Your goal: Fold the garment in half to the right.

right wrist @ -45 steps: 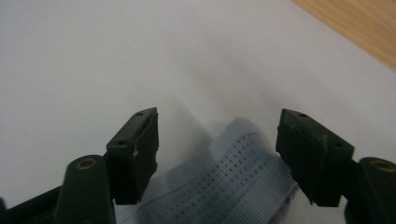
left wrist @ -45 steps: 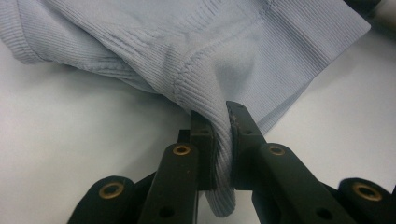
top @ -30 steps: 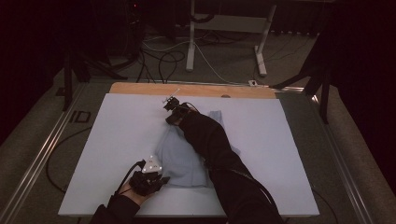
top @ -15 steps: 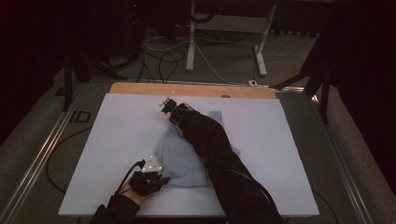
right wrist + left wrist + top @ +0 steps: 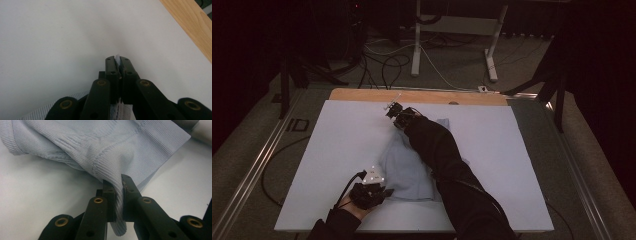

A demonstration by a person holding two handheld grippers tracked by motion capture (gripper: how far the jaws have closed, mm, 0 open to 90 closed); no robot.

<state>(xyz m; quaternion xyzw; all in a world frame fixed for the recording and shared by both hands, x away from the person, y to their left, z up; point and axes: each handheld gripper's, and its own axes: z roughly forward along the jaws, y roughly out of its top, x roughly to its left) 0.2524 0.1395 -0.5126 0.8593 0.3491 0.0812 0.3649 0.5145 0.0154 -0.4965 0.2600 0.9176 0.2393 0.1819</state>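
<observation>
A white table top (image 5: 492, 165) is carrying one thing: a pale blue ribbed garment (image 5: 404, 167) is lying crumpled just toward 7 o'clock of its centre. A bare wooden strip (image 5: 422, 96) is edging the 12 o'clock side.

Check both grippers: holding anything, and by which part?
Both hold the light blue garment. Left gripper pinches a ribbed fold near its near edge; right gripper clamps a thin edge at the far end.

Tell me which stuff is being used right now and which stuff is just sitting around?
Being used:
- light blue cloth
- left hand-held gripper, shut on the cloth's near edge
- right hand-held gripper, shut on the cloth's far end

Just sitting around:
- floor cables
- white stand legs
- wooden strip along the table's far edge
</observation>
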